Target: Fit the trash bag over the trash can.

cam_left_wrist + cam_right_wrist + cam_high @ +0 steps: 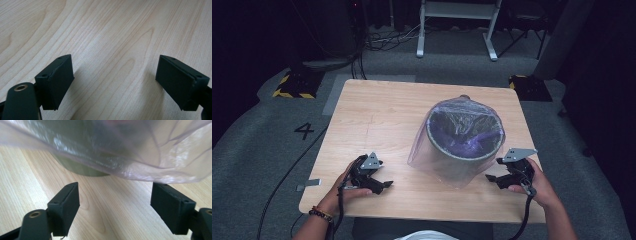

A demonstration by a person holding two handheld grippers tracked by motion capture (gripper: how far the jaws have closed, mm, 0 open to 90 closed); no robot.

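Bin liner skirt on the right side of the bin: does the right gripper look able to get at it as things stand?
Probably yes. The right gripper is open with nothing between its jaws, and the bin liner hangs just ahead of them over bare table.

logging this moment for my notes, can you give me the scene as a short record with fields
surface: wooden table
main object: grey bin standing upright, right of the table's middle
liner: clear purple-tinted bag inside the bin, draped loosely over its rim and down the outside
left gripper: open, nothing between its jaws, low over bare wood left of the bin
right gripper: open, nothing held, facing the bag's hanging edge at the bin's right
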